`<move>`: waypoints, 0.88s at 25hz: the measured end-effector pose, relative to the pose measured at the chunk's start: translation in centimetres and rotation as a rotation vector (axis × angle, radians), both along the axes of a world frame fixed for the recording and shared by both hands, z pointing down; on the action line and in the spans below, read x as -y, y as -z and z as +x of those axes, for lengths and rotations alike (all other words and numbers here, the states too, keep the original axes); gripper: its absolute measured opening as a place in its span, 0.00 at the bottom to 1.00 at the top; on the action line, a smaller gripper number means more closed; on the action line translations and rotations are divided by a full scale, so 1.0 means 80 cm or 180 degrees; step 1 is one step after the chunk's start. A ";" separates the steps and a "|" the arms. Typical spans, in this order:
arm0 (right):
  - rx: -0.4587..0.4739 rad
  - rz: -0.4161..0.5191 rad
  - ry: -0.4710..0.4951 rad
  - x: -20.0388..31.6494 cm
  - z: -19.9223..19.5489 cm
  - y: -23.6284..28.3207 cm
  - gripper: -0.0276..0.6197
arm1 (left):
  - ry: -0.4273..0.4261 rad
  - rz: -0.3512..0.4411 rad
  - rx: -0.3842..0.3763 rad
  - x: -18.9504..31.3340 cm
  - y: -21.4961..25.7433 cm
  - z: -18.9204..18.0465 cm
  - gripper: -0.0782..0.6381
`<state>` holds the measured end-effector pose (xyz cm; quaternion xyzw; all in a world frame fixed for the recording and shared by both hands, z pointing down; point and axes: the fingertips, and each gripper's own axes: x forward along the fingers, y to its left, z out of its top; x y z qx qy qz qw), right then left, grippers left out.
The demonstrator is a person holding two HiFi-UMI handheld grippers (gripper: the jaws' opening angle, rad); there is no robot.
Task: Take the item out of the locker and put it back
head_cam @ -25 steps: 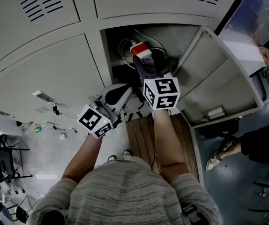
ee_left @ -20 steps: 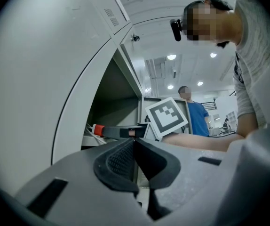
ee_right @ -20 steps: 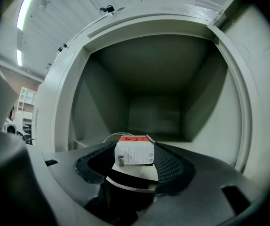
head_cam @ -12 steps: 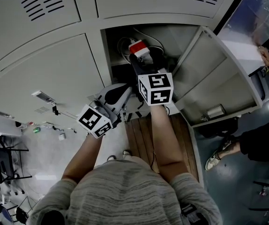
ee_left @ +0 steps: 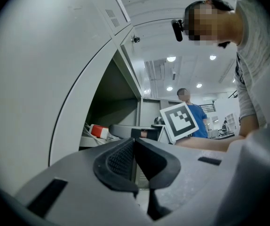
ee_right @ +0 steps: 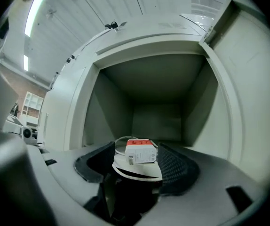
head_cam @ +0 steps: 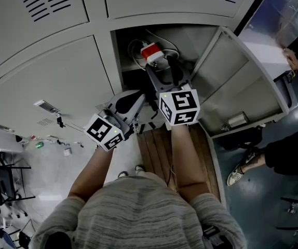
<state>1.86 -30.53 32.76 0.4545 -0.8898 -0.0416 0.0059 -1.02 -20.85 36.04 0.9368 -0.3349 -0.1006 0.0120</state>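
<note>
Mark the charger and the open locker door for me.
charger point(ee_right: 141, 154), right gripper view, its white front face.
locker door point(head_cam: 241, 82), head view, middle of its inner panel.

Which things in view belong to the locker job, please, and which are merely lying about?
Job:
- red-and-white charger
- open locker
- door
- right tongs, open, facing the charger

Lying about:
- wooden boards
- bystander's shoe
- left tongs, shut, idle

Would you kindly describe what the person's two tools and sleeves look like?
Both the left tool and the right tool have pale grey moulded bodies and black ribbed pads; each carries a white cube with black square markers. The person wears a short-sleeved mottled grey top.
</note>
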 end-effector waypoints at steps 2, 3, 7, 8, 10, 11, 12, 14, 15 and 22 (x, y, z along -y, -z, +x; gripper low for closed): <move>-0.0005 0.0017 0.0032 -0.010 0.002 0.000 0.47 | -0.0012 0.0003 -0.0005 -0.001 0.001 0.001 0.12; -0.0008 0.0025 0.0047 -0.016 0.004 0.000 0.47 | -0.0017 0.0004 -0.0008 -0.001 0.002 0.001 0.12; -0.0008 0.0087 0.0078 -0.039 0.008 0.002 0.46 | -0.0028 0.0000 -0.0041 -0.004 0.004 0.001 0.12; -0.0025 0.0101 0.0092 -0.045 0.009 0.002 0.46 | -0.0029 0.0001 -0.0051 -0.005 0.005 0.001 0.12; -0.0056 0.0128 0.0132 -0.057 0.009 0.001 0.46 | -0.0033 0.0008 -0.0067 -0.007 0.007 0.001 0.12; -0.0063 0.0145 0.0149 -0.064 0.009 0.001 0.46 | -0.0032 0.0009 -0.0074 -0.008 0.007 0.001 0.12; -0.0070 0.0166 0.0157 -0.070 0.010 0.001 0.45 | -0.0029 0.0008 -0.0082 -0.009 0.008 0.001 0.12; -0.0094 0.0220 0.0157 -0.082 0.012 0.003 0.36 | -0.0022 0.0009 -0.0097 -0.011 0.010 0.001 0.12; -0.0099 0.0244 0.0158 -0.087 0.013 0.004 0.33 | -0.0021 0.0014 -0.0104 -0.012 0.011 0.001 0.12; -0.0102 0.0415 0.0168 -0.125 0.026 0.009 0.11 | -0.0047 0.0054 -0.0117 -0.021 0.018 0.005 0.12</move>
